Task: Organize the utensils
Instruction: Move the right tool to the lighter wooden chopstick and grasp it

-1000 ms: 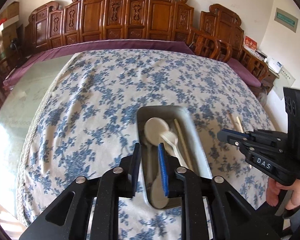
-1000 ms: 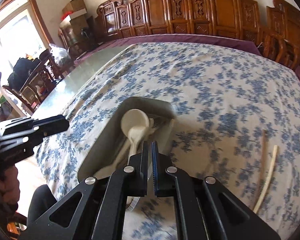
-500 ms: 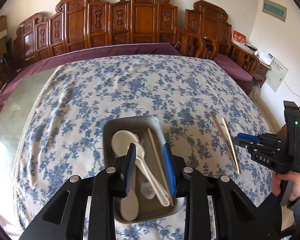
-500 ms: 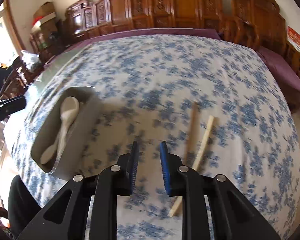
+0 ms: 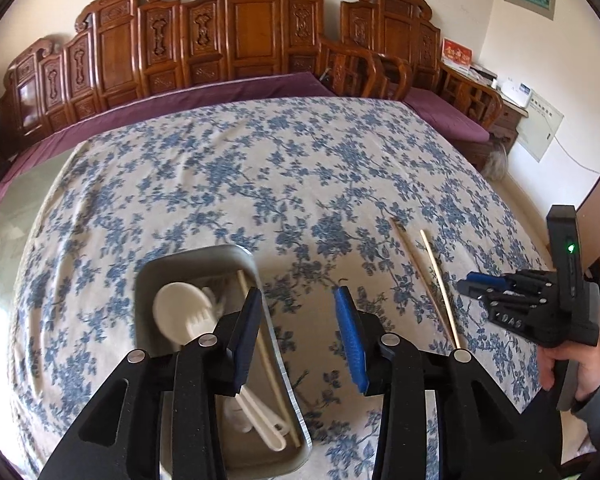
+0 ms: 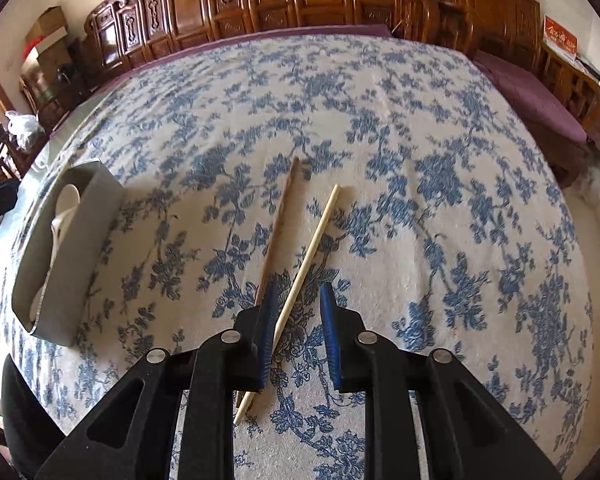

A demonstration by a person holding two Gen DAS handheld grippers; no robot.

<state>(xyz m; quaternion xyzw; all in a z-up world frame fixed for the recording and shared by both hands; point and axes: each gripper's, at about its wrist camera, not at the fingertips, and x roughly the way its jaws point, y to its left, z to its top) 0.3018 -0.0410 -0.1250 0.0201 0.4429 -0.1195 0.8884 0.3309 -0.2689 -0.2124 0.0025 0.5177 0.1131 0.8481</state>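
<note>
A grey metal tray (image 5: pixel 150 276) on the floral tablecloth holds white plastic spoons (image 5: pixel 176 316) and one chopstick (image 5: pixel 266 354). My left gripper (image 5: pixel 298 334) is open and empty above the tray's right rim. Two loose chopsticks, a pale one (image 6: pixel 310 256) and a darker one (image 6: pixel 278 224), lie on the cloth right of the tray; they also show in the left wrist view (image 5: pixel 438 280). My right gripper (image 6: pixel 298 332) is open just above them, the pale chopstick running between its fingers. The tray (image 6: pixel 80 236) sits to its left.
The blue-flowered tablecloth (image 5: pixel 260 168) covers a large table. Carved wooden benches (image 5: pixel 240 40) with purple cushions line the far side and right. My right gripper and hand (image 5: pixel 540 312) show at the right in the left wrist view.
My right gripper has swung from the tray to the two loose chopsticks and opened. My left gripper has opened wider and shifted right over the tray's rim.
</note>
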